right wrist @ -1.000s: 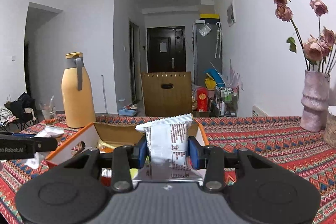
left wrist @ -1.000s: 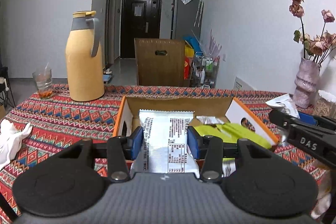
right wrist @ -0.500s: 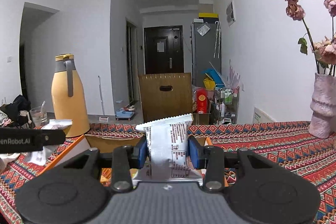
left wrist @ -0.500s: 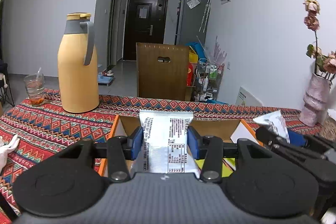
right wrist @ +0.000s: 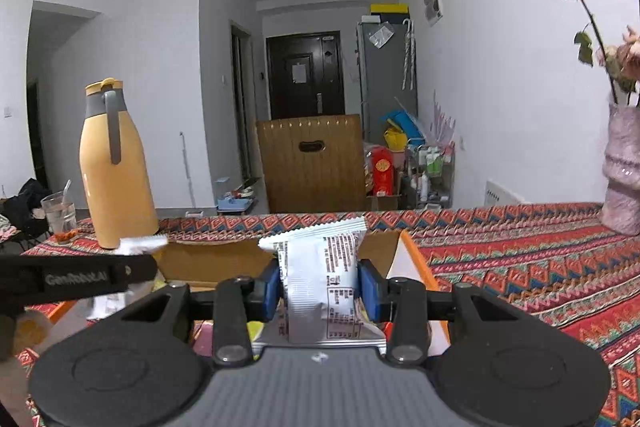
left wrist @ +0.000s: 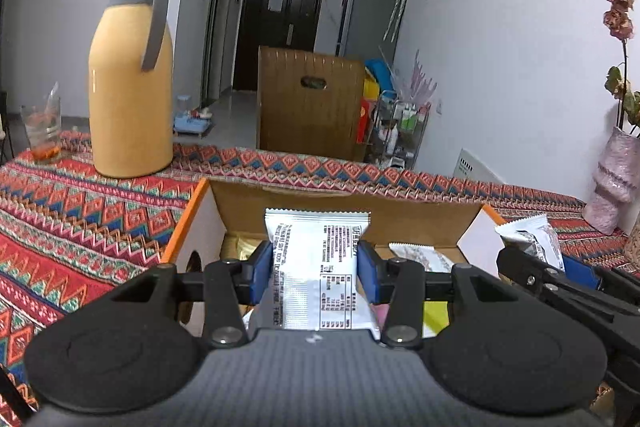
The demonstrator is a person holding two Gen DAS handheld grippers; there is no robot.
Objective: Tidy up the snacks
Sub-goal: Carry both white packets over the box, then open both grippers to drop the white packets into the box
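Note:
My left gripper [left wrist: 316, 277] is shut on a white snack packet [left wrist: 318, 267] with black print, held over an open cardboard box [left wrist: 340, 205] with orange edges. Other packets lie inside the box [left wrist: 414, 257]. The right gripper [right wrist: 319, 287] is shut on a second white snack packet [right wrist: 320, 279], above the right end of the same box [right wrist: 216, 259]. In the left wrist view the right gripper [left wrist: 560, 267] and its packet [left wrist: 528, 233] show at the right. The left gripper's body [right wrist: 76, 277] shows at the left of the right wrist view.
A tall yellow thermos jug [left wrist: 130, 79] and a glass [left wrist: 42, 129] stand at the back left of the patterned tablecloth [left wrist: 80, 211]. A pink vase [right wrist: 624, 171] with dried roses stands at the right. A wooden chair back [left wrist: 310, 105] rises behind the table.
Both grippers moved forward and a little down with their packets, closer over the box. The jug and chair loom larger, and the vase has slid toward the right edge.

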